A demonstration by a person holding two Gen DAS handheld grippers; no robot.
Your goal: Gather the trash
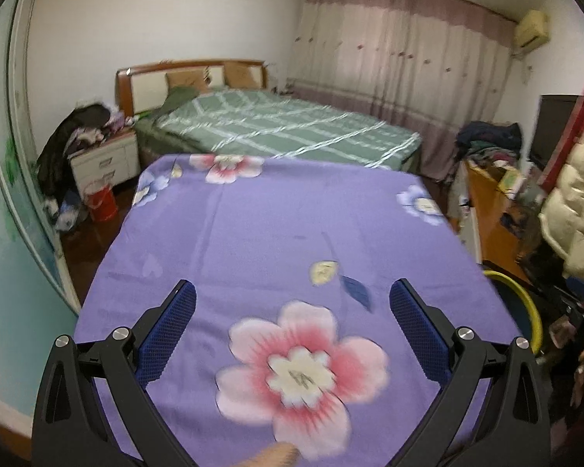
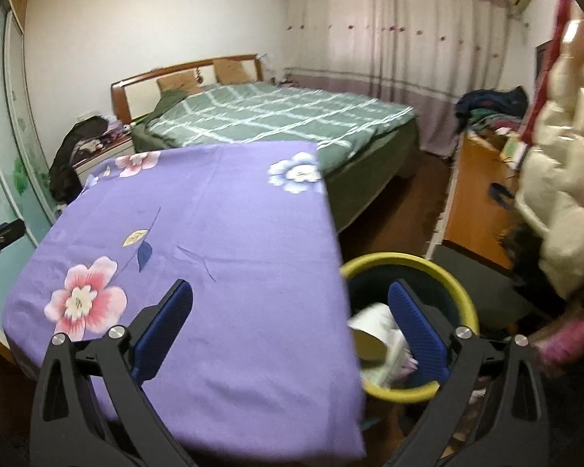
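Observation:
A dark bin with a yellow rim (image 2: 405, 260) stands on the floor at the right edge of a table covered by a purple flowered cloth (image 2: 214, 253). White crumpled paper trash (image 2: 373, 323) lies inside the bin. My right gripper (image 2: 290, 301) is open and empty, above the table's right edge and the bin. My left gripper (image 1: 292, 299) is open and empty, over the purple cloth (image 1: 272, 225). The bin's yellow rim (image 1: 525, 295) shows at the right in the left wrist view. No trash shows on the cloth.
A bed with a green checked cover (image 2: 276, 116) stands behind the table. A nightstand piled with clothes (image 1: 97, 148) and a red bucket (image 1: 103, 202) are at the left. A wooden desk with clutter (image 2: 482, 190) and a hanging cream jacket (image 2: 556, 155) are at the right.

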